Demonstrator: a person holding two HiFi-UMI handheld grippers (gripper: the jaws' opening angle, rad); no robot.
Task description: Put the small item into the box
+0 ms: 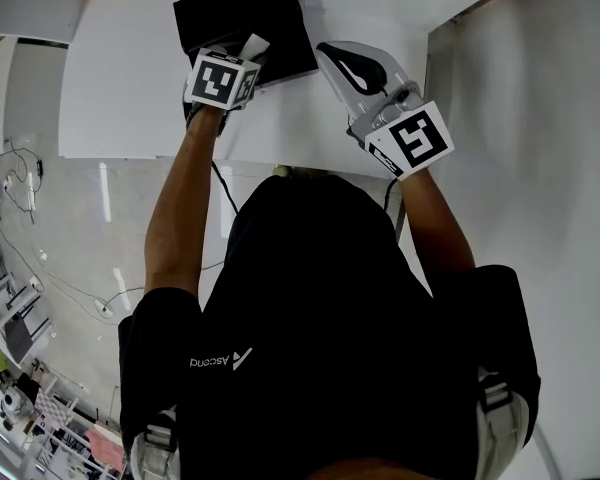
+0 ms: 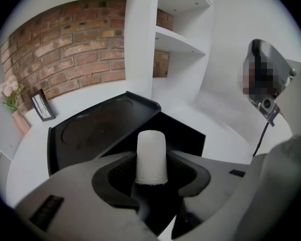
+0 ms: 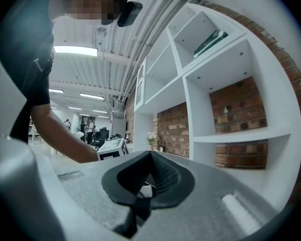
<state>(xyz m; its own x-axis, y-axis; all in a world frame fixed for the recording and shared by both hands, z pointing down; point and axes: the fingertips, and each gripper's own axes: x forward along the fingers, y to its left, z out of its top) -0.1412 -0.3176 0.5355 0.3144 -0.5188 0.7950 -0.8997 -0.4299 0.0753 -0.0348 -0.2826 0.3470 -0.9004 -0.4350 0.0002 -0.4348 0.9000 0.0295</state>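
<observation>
Progress at roughly the halfway mark, judging by the present layout: pickup done, drop not yet made. Gripping a small white cylinder (image 2: 151, 154) in the left tongs (image 2: 151, 173), with the pads pressing on its lower half from both sides and its rounded top sticking out past the tips. Pointing steeply down toward the black box (image 2: 183, 134), sitting open on the white bench (image 1: 130, 98) with the lid (image 2: 90, 127) folded back behind and shallow round hollows showing on its inner face. Hanging over the near edge of the box in the head view, with the cylinder seemingly clear of the box floor and touching nothing but the pads, as far as the views allow. Holding the right tongs (image 3: 150, 164) just beside the right edge of the box, aiming level toward white shelves (image 3: 226, 89) and a brick wall, shut with nothing between the pads. Leaving, on this reading, the second half of the job: bringing the cylinder fully over the dark hollow of the box, parting the left tongs to release it inside, then drawing them clear. Possibly closing the lid afterwards, though not asked for in the task. Needing no help from the right side for the drop, by the look of it.
</observation>
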